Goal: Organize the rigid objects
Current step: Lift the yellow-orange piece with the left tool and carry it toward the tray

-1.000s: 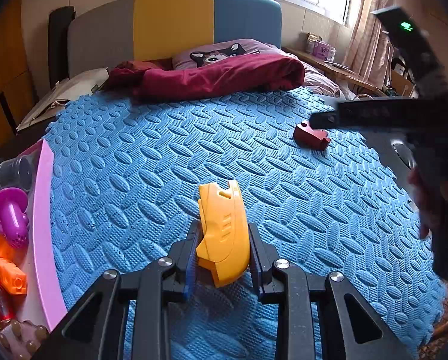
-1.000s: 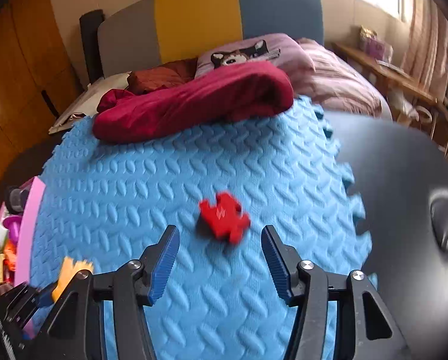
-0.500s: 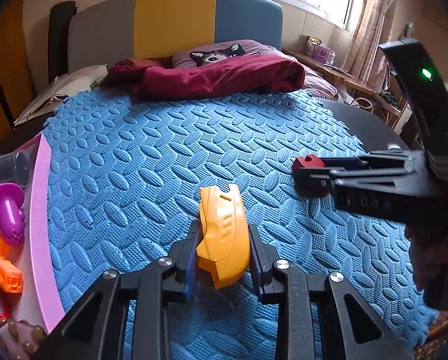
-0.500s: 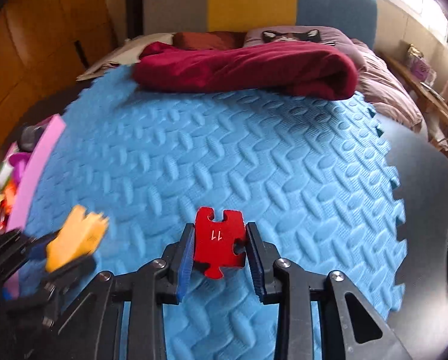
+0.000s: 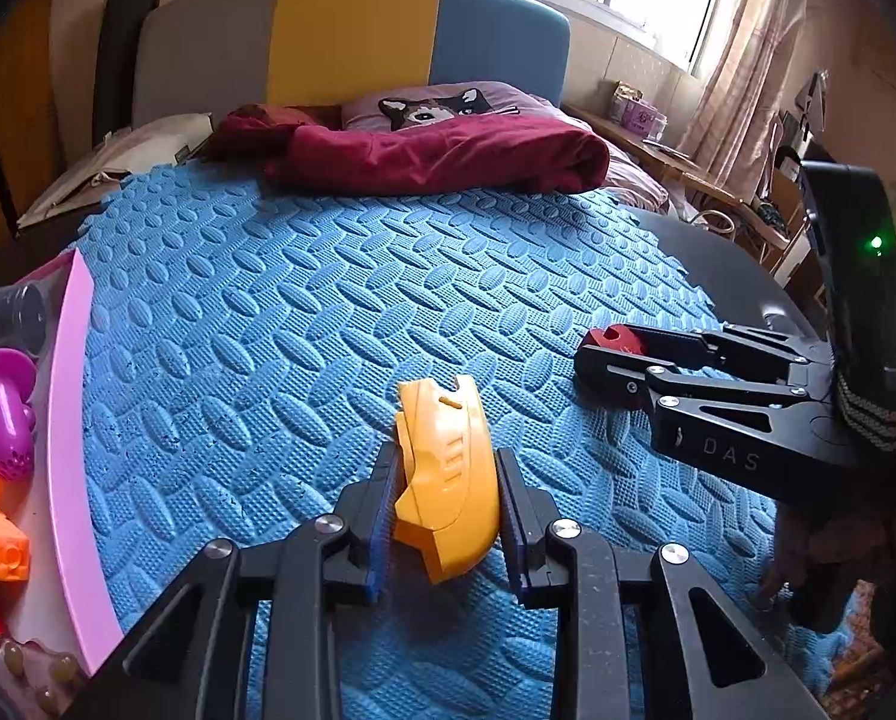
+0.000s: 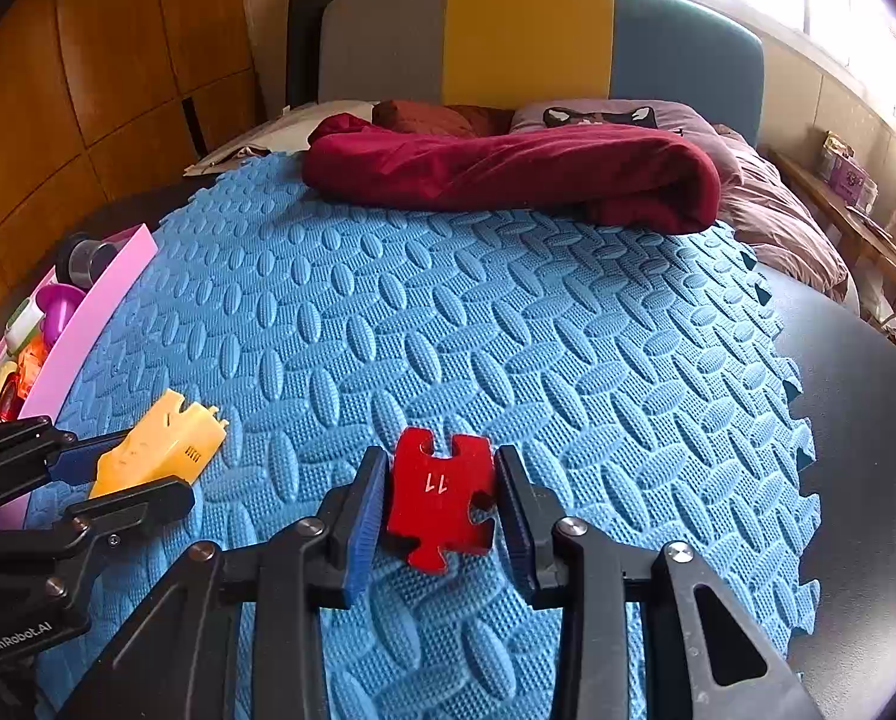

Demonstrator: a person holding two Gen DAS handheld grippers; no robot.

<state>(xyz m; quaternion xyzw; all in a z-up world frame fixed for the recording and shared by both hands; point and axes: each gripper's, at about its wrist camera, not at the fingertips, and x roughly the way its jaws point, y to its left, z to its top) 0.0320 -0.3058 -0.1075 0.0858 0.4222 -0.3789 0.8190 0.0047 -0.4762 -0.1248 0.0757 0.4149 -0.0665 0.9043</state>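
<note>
My left gripper (image 5: pixel 446 462) is shut on a yellow plastic toy part (image 5: pixel 442 420), held just above the blue foam mat (image 5: pixel 328 300). In the right wrist view that yellow part (image 6: pixel 160 444) shows at the lower left between the left gripper's fingers (image 6: pixel 148 498). A red jigsaw-shaped piece (image 6: pixel 442 498) marked 11 sits between the pads of my right gripper (image 6: pixel 440 462), low on the mat. The pads touch both of its sides, and the jaws are opening slightly. In the left wrist view the right gripper (image 5: pixel 592 354) reaches in from the right with the red piece (image 5: pixel 613 338) at its tips.
A pink tray (image 5: pixel 70 390) with several toys lies along the mat's left edge. A dark red blanket (image 6: pixel 508 174) and pillows lie at the far side. Bare black tabletop (image 6: pixel 856 420) runs right of the mat's toothed edge.
My right gripper moved down to the red piece and closed around it. The left gripper stayed put with the yellow part.
</note>
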